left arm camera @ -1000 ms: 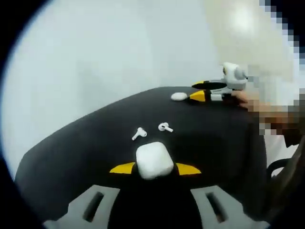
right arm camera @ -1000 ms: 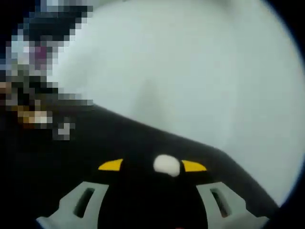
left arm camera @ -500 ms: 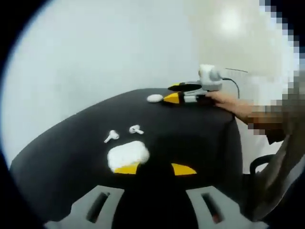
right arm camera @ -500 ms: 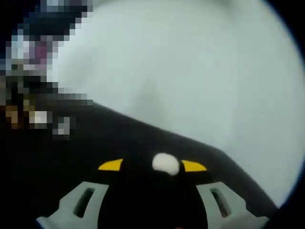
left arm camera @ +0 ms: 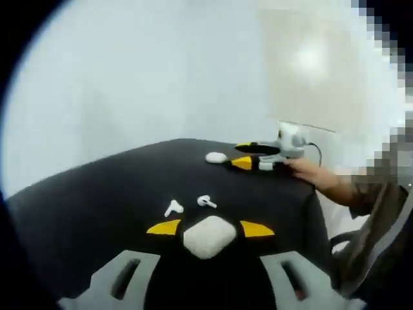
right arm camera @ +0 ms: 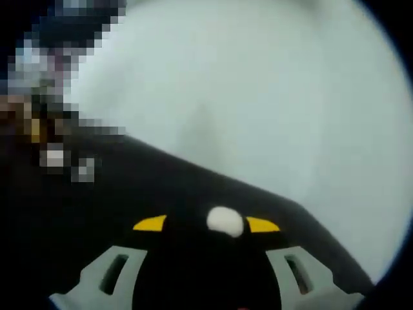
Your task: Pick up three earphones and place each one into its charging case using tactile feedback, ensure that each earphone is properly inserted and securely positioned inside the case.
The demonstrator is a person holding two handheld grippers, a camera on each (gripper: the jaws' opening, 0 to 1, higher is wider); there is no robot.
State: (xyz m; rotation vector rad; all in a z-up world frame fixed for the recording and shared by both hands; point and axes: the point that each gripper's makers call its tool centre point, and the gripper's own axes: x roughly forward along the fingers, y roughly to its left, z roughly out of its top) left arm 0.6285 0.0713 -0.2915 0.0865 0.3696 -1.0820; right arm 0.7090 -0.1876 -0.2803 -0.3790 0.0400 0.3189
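case (left arm camera: 209,236) recentred between left tool (left arm camera: 210,228) tips

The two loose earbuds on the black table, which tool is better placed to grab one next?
Left, probably. Both earbuds lie just past the left tool, which brackets the white case. The right tool sits across the table at a white oval piece.

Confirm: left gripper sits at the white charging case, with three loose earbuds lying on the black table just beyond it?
Not three. The left gripper view shows two loose earbuds on the black table beyond the white charging case, which sits between the left gripper tips.
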